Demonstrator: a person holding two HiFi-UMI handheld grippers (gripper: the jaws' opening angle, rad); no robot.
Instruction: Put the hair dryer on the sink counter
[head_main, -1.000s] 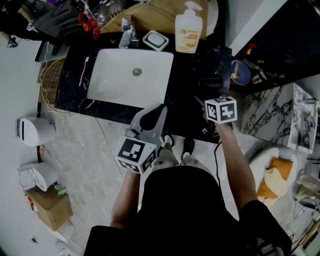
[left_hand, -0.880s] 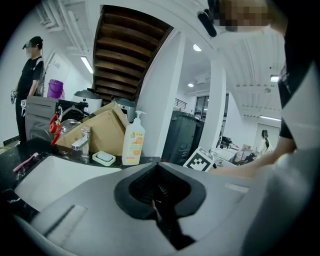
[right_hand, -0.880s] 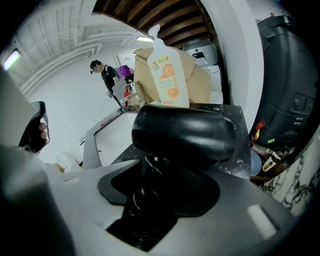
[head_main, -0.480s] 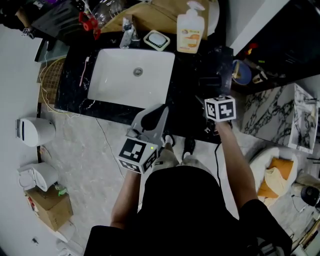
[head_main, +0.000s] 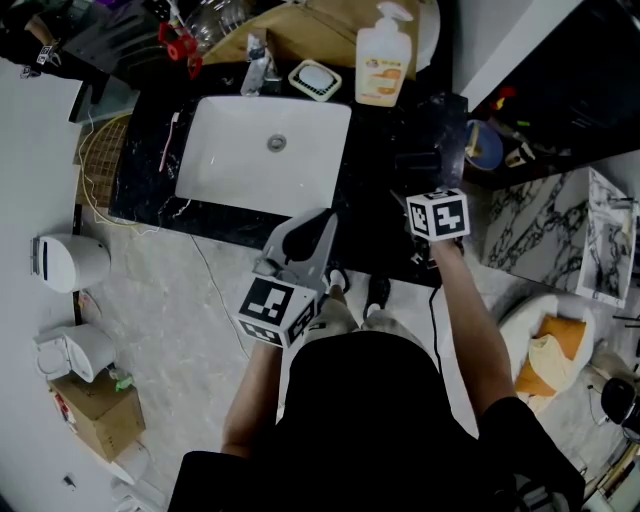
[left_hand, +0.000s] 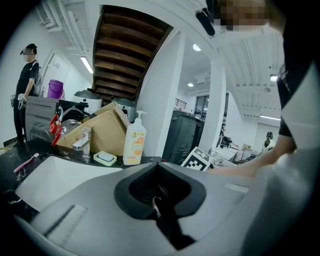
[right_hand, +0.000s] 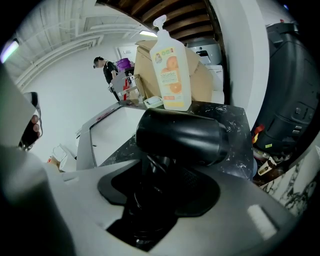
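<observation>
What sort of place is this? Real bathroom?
Probably a bathroom vanity mock-up in a workshop: white sink in a black counter, soap bottle, hair dryer in the right gripper, but a cardboard box and staircase underside behind.

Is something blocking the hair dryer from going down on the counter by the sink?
Nothing visible does. The right hand-held gripper grips the black hair dryer by its handle over bare black marbled counter, right of the white sink. The orange-labelled soap bottle stands farther back.

Head view looks steeply down on the sink (head_main: 230, 150); both gripper views face low along their jaws, sharing the soap bottle (left_hand: 135, 142) ahead.
</observation>
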